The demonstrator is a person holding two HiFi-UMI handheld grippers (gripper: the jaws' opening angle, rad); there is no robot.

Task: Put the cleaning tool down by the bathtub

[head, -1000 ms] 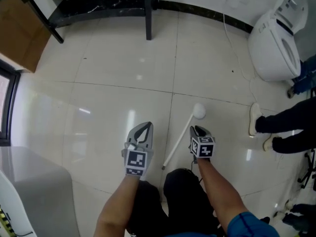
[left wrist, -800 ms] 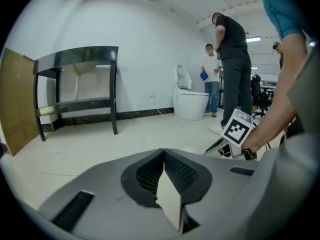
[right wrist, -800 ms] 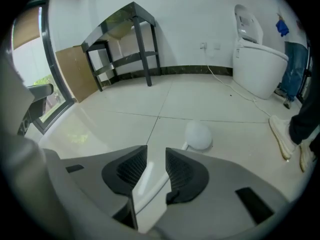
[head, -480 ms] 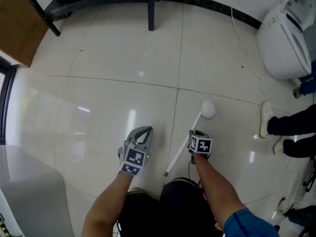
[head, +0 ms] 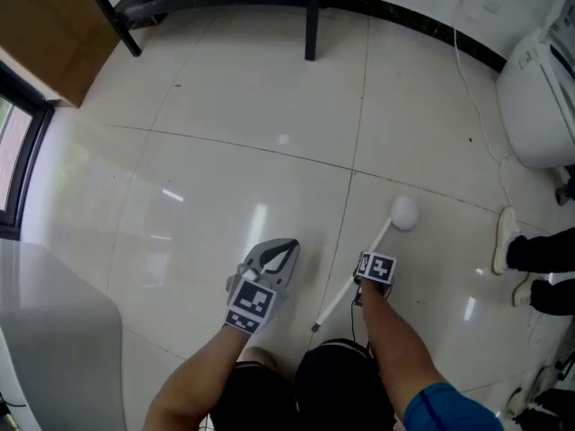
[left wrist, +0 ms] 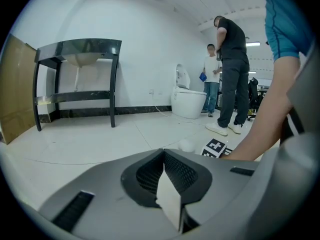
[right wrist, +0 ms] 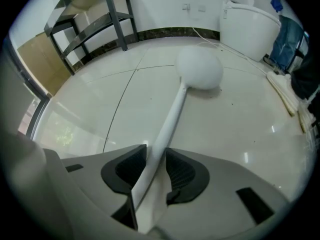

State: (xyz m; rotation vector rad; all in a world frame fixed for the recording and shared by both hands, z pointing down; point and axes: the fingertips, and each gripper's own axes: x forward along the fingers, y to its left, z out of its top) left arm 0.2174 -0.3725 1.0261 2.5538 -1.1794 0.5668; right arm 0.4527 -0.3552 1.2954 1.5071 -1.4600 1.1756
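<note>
Task thing: one white cleaning tool is seen with its round head set down on the tiled floor and its thin handle slanted back toward the person's knees. The tub edge is left well apart at lower left.
Right gripper: the right gripper is pointed steeply down over the handle. Its jaws have just been opening and are stood apart, with the handle passed loosely between them.
Left gripper: the left gripper is held near the handle's left side, its jaws brought together on nothing.
Open room: bare tiles are spread ahead and to the left, as far as the dark skirting at the wall.
Edges: one toilet is placed at right, one black-framed stand at the far wall, and one brown panel at upper left.
In the way: one white cable is trailed over the floor beyond the head, and one white shoe is planted near it.
People: two people are counted standing by the toilet.
</note>
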